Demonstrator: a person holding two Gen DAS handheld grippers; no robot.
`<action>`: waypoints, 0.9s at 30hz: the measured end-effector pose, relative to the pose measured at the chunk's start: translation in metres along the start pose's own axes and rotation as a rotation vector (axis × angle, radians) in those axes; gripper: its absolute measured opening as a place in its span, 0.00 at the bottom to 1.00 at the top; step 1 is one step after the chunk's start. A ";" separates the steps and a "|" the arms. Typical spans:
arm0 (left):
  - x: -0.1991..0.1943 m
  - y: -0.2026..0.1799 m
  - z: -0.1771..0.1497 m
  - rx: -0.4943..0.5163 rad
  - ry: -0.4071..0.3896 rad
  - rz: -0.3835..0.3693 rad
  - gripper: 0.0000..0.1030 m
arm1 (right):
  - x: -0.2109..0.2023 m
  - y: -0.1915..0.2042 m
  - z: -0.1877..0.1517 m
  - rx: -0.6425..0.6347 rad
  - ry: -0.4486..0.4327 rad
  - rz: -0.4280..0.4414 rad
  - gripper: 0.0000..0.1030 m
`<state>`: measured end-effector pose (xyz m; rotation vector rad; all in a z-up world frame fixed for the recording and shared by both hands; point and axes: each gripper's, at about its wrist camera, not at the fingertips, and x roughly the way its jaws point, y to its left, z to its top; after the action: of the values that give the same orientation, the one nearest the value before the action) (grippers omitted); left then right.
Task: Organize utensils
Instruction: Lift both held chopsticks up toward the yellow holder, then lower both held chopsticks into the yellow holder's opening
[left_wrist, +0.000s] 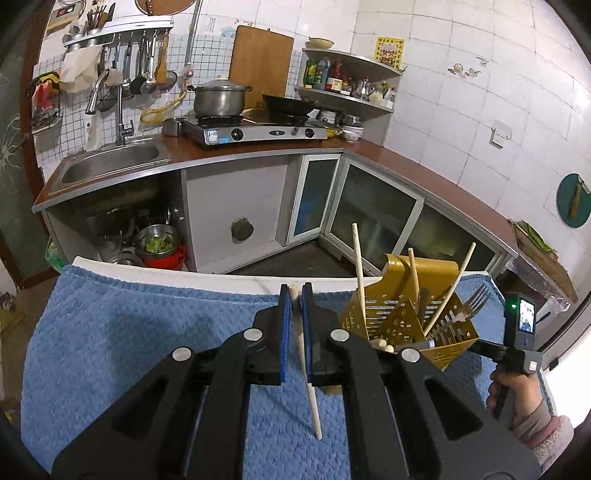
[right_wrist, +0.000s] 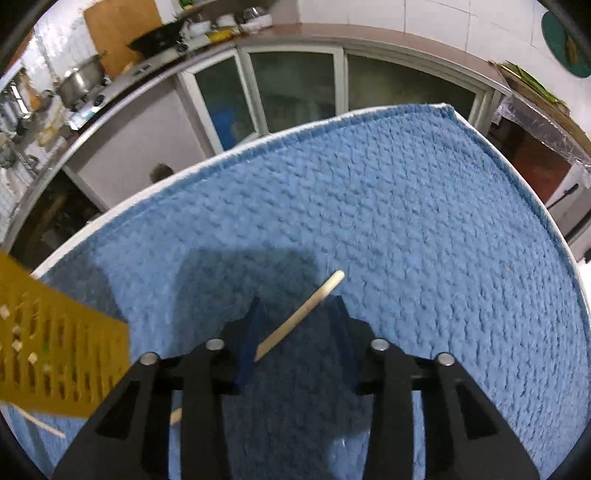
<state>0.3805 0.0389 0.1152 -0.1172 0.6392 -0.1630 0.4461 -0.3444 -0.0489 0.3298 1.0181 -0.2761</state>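
My left hand-held gripper (left_wrist: 295, 295) clamps a chopstick (left_wrist: 306, 369), ready for the yellow holder (left_wrist: 406, 317); my right hand-held gripper (right_wrist: 295, 314) stands half open around another chopstick (right_wrist: 301, 315), pads apparently not pressing.

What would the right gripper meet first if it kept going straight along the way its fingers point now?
Probably the blue textured towel. The right gripper points steeply down at it, jaws apart, with a pale wooden chopstick lying slantwise between them. Beyond the chopstick only towel shows; its exact distance is unclear.
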 end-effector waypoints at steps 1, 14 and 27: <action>0.001 -0.001 0.000 0.002 0.002 0.001 0.05 | 0.003 0.003 0.005 0.002 0.002 -0.024 0.33; -0.008 -0.017 0.001 0.025 -0.015 -0.006 0.04 | -0.038 -0.006 0.016 -0.020 -0.073 0.037 0.06; -0.074 -0.051 0.003 0.077 -0.135 -0.078 0.03 | -0.201 0.001 -0.005 -0.091 -0.468 0.347 0.06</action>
<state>0.3177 0.0029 0.1689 -0.0784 0.4930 -0.2522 0.3422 -0.3274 0.1225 0.3329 0.4985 0.0119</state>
